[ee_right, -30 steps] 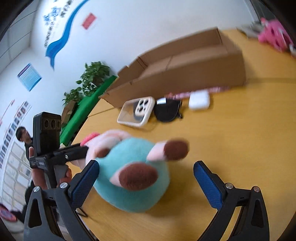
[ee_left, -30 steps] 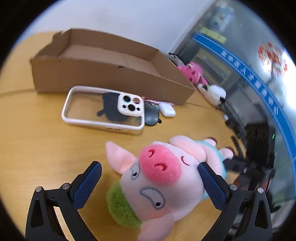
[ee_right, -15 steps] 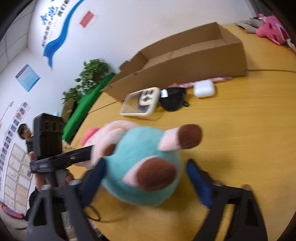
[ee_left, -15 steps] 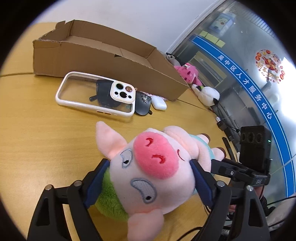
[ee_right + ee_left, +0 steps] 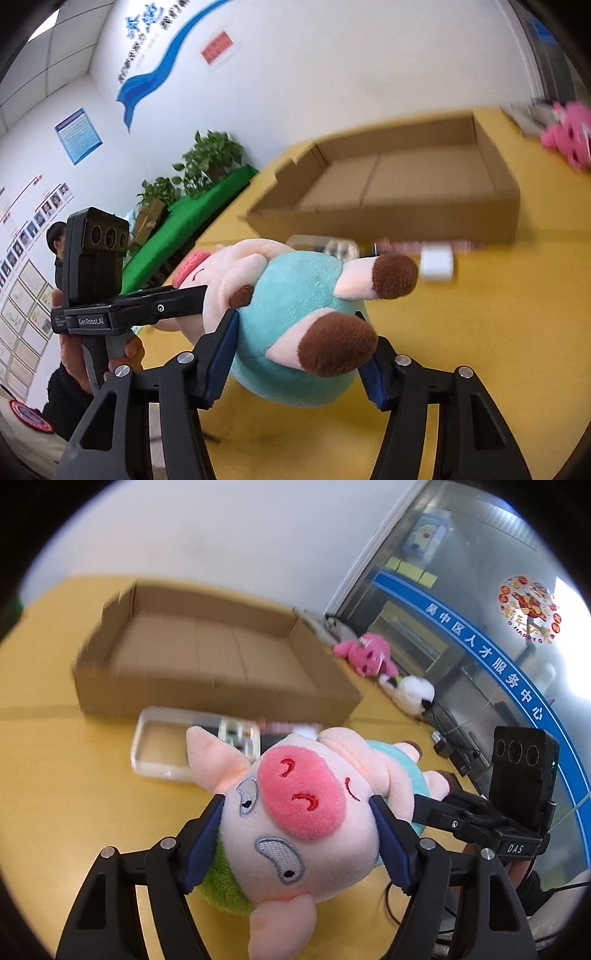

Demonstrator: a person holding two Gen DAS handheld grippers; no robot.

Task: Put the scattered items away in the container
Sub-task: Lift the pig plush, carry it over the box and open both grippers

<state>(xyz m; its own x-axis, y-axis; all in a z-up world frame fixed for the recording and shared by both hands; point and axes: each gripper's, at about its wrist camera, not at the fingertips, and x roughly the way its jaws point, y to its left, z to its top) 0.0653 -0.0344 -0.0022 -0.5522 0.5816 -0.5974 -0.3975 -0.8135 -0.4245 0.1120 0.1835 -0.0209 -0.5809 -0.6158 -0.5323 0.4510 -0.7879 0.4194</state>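
From the left wrist camera, the left tool (image 5: pixel 297 843) had its blue pads pressed into both cheeks of the plush pig (image 5: pixel 295 812), clamped on the head. A second ago those pads stood wide apart on either side of the toy; half a second ago they had just met it. The pig was lifted off the yellow desk (image 5: pixel 55 775), its snout toward the lens. At 11 o'clock sat the cardboard box (image 5: pixel 207 657), open and with nothing visible inside, now seen more from above than before. Between box and pig lay the clear phone case (image 5: pixel 159 746), partly hidden by a pink ear. At 3 o'clock the right tool (image 5: pixel 424 812) reached in toward the pig's body.

From the right wrist camera, the right tool (image 5: pixel 299 354) was closed on the pig's teal rump (image 5: pixel 295 332), brown feet poking up toward 1 o'clock. It too had been open a second earlier. At 9 o'clock the left tool (image 5: pixel 201 299) gripped the head end. The box (image 5: pixel 406 195) lay at 1 o'clock, blurred, and a small white case (image 5: pixel 436 264) rested on the desk (image 5: pixel 498 332) just before it.

Both grips having closed and the toy having risen, the pick-up looked done; carrying it over the near wall of the box seemed the next step, with the smaller items left to follow.
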